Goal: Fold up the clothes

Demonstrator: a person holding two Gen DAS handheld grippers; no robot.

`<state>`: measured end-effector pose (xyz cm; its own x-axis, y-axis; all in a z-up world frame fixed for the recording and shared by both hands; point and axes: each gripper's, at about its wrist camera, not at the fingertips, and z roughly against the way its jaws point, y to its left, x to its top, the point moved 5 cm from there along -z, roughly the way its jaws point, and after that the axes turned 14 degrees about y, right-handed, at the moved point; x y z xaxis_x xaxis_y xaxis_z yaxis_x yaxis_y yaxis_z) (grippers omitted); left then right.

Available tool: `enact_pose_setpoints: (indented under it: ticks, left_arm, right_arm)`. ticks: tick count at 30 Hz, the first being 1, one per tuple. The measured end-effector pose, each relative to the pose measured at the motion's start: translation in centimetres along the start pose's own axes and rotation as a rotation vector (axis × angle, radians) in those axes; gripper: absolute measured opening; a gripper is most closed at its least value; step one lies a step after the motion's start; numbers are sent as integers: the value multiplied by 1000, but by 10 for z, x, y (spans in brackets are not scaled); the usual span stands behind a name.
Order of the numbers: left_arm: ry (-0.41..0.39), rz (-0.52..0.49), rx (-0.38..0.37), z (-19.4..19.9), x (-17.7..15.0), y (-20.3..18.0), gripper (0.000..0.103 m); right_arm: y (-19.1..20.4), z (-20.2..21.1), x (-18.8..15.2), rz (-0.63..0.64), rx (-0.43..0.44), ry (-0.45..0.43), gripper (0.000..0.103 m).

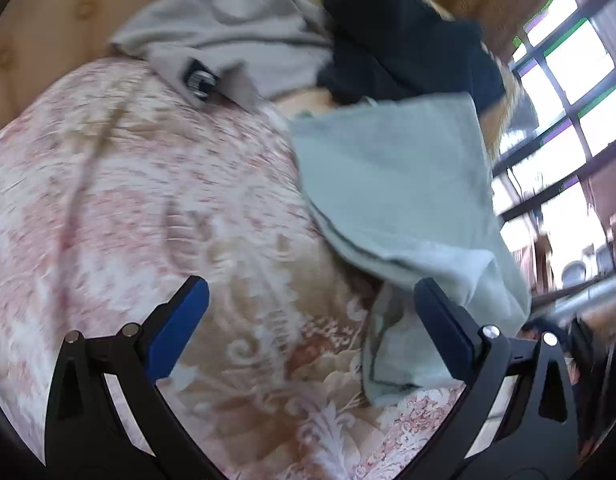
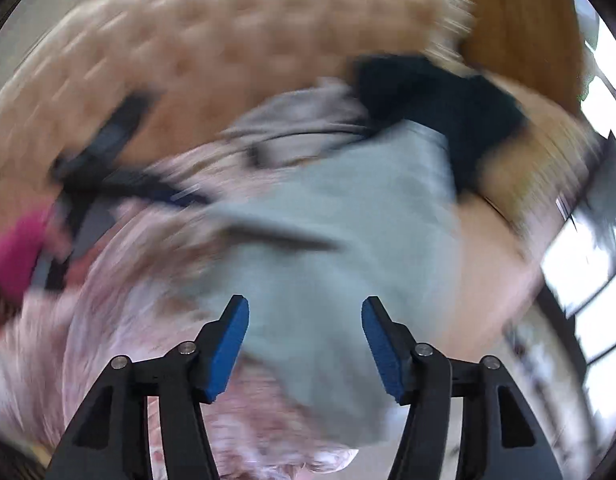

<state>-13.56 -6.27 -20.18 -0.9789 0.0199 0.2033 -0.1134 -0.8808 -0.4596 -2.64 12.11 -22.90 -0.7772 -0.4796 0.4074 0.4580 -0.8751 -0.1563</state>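
Blue-padded left gripper (image 1: 311, 304) gapes wide, empty, over the pink floral bedspread (image 1: 148, 200); the pale green cloth (image 1: 391, 184) lies at its right finger. Right gripper (image 2: 305, 322), parted and empty, hovers above that cloth. Beyond lie a grey garment (image 1: 228, 28) and a black garment (image 1: 403, 40).

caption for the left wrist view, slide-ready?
Open left hand-held gripper over floral bedspread, beside a folded pale green garment.
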Motion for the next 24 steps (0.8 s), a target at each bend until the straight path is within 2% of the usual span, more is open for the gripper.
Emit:
enact_pose_setpoints:
  ticks: [5, 7, 9, 10, 11, 12, 17, 20, 24]
  left_arm:
    - [-70, 21, 37, 49, -26, 6, 103]
    - [-86, 9, 66, 58, -34, 6, 103]
    - [-99, 0, 86, 68, -45, 8, 103]
    - [-102, -2, 92, 71, -50, 10, 103]
    - [-101, -2, 97, 72, -54, 13, 103]
    - [-100, -2, 102, 72, -59, 15, 103]
    - [-82, 15, 114, 72, -80, 31, 103]
    - [-76, 18, 106, 67, -78, 33, 103]
    - [-50, -20, 44, 47, -68, 16, 103]
  right_arm:
    - [71, 13, 16, 316, -177, -29, 58]
    - [72, 8, 19, 314, -171, -26, 58]
    - [70, 2, 23, 299, -157, -22, 51]
    - [69, -1, 25, 291, -149, -20, 42]
    - [68, -4, 26, 283, -142, -18, 18]
    - [67, -7, 28, 275, -135, -16, 6]
    - [63, -22, 37, 235, -98, -6, 3]
    - [23, -1, 40, 2, 226, -30, 4]
    - [-33, 20, 37, -224, 432, -70, 4]
